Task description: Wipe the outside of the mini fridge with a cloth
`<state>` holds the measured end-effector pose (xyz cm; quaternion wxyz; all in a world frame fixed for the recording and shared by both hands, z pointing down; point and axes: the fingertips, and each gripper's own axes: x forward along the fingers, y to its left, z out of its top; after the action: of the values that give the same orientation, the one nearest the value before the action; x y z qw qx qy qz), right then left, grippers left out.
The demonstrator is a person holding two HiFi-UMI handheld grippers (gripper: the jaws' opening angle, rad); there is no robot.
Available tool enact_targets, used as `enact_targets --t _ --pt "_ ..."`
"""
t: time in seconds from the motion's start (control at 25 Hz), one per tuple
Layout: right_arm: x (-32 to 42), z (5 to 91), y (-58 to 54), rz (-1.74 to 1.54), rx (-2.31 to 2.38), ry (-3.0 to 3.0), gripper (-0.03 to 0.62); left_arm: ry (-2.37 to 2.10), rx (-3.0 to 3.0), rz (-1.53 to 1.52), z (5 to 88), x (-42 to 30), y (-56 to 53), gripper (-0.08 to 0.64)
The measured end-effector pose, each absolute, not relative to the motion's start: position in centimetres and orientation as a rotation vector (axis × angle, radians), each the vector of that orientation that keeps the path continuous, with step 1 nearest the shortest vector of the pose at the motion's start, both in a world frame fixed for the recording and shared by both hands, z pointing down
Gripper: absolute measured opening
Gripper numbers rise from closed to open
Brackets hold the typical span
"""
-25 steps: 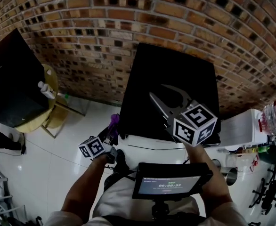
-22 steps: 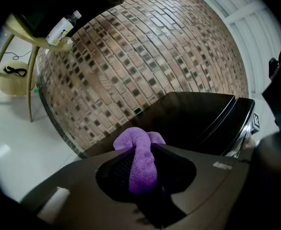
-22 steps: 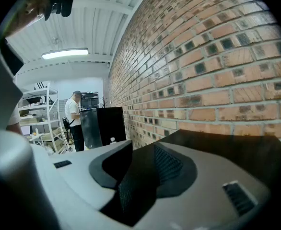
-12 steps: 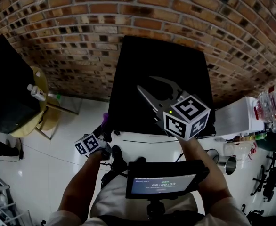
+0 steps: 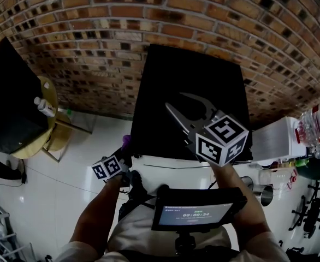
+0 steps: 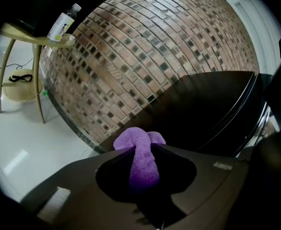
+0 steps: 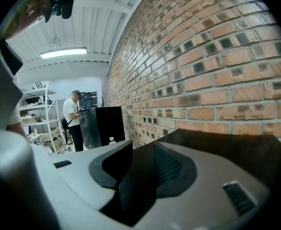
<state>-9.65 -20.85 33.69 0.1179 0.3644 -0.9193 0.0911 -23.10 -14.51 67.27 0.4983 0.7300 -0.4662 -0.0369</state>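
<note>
Item: purple cloth (image 6: 134,139), clamped as a bunched fold in the jaws of the left tool (image 6: 143,150). Its free end stands past the tips, so that fabric rather than tool would meet the surface. It is held low at the front left corner of the black mini fridge (image 5: 193,86), probably to work that side. Right tool (image 5: 177,100): jaws apart, empty, poised above the fridge top, apparently parked clear.

Purple cloth (image 5: 126,140) mostly hidden behind the left claw (image 5: 125,149) in head view, bottles (image 5: 317,129) cut off at the right edge, timer screen (image 5: 193,215) digits too small to read
</note>
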Motion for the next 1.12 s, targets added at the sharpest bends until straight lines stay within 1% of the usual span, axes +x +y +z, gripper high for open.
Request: enact_targets --t 0.6,0.92,1.12 --pt "-9.8 33.8 -20.9 0.272 1.069 -2.688 0.138 -1.132 1.733 0.067 70.5 -23.4 -13.9 0.080" --pt "-9.8 33.7 -20.8 0.262 1.070 -2.696 0.137 -1.148 1.725 0.073 70.7 -23.6 -14.0 0.080" --pt "-9.9 33.6 -20.8 0.253 1.054 -2.708 0.137 -1.205 1.710 0.023 69.5 -24.6 -14.2 0.080"
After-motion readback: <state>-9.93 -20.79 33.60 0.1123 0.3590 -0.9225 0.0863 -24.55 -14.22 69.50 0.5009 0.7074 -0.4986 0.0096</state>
